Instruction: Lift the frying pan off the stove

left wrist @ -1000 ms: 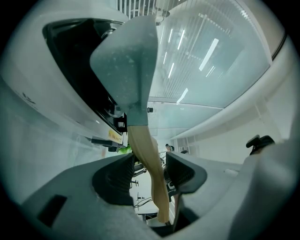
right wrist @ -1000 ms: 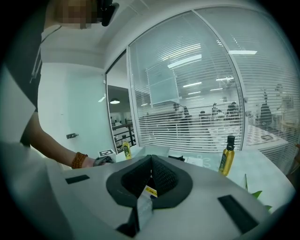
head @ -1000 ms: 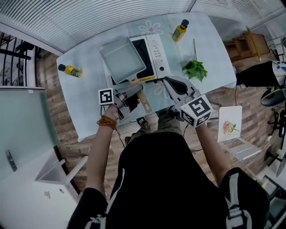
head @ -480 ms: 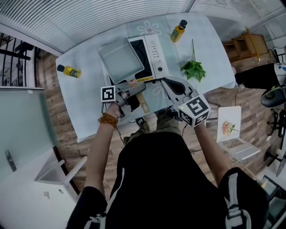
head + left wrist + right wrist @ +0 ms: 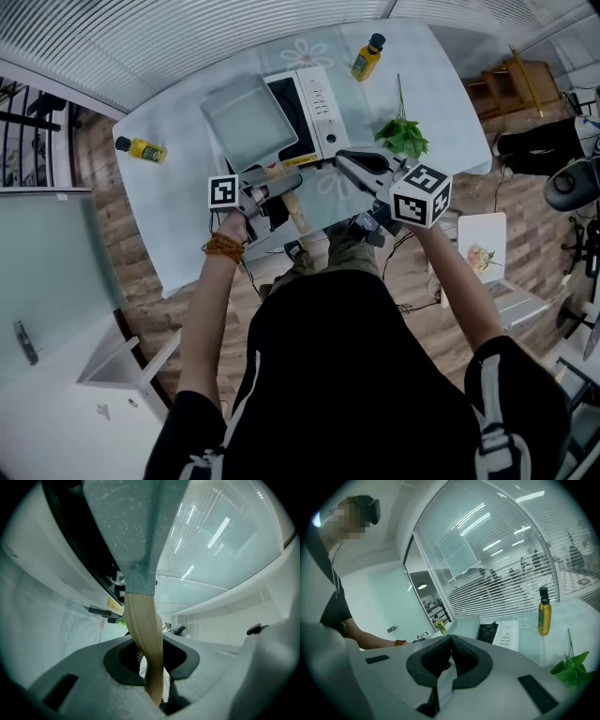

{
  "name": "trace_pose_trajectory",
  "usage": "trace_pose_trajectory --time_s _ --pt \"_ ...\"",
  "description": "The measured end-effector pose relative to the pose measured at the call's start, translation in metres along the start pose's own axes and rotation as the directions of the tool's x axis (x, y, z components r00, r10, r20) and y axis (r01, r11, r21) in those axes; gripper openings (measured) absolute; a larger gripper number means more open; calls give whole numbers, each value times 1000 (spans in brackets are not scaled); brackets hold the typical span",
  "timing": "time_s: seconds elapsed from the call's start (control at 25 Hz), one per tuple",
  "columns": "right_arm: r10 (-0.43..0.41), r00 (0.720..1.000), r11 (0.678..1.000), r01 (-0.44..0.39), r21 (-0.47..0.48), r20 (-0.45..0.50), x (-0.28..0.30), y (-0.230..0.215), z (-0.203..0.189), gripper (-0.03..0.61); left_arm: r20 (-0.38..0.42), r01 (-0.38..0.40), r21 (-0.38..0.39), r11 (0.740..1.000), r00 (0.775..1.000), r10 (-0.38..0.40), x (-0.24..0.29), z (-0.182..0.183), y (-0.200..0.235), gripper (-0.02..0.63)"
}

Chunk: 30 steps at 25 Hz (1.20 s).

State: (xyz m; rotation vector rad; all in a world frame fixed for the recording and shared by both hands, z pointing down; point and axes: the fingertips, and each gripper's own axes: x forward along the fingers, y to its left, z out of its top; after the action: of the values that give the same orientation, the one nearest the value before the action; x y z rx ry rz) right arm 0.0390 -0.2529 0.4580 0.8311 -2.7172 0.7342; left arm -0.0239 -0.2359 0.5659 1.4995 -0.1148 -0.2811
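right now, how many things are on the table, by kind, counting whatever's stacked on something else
frying pan: 1
stove: 1
yellow bottles: 2
leafy green sprig: 1
total: 5

A yellow bottle [image 5: 367, 58] stands at the bench's [image 5: 178, 211] far edge. A second yellow bottle [image 5: 141, 148] stands at its left end, and a leafy green sprig [image 5: 403, 136] lies at its right end.
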Motion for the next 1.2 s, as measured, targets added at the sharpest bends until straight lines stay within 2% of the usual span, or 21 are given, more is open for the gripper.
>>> trace_pose_trajectory --time_s 0.2,0.44,0.64,0.8,0.92,1.2 --pt "132 985 989 -123 87 -109 8 -5 -15 2 -24 1 5 1000 1000 -1 1 -1 -1 87" --pt "260 948 954 -222 202 -185 22 3 -41 7 -37 0 2 1000 999 0 1 -3 -2 86" --pt "399 892 879 -306 364 -212 30 12 -58 65 -58 -15 8 1000 998 15 -3 -4 0 86" --pt "486 842 813 -339 474 -232 31 17 -70 127 -66 -15 -3 1000 998 14 -2 -5 0 81" --pt "531 812 772 -347 532 -242 33 25 -79 134 -72 -8 -8 1000 997 8 -4 -6 0 80" --pt "664 703 669 -405 624 -255 40 48 -109 167 -78 -13 -6 1000 997 13 -3 -7 2 78"
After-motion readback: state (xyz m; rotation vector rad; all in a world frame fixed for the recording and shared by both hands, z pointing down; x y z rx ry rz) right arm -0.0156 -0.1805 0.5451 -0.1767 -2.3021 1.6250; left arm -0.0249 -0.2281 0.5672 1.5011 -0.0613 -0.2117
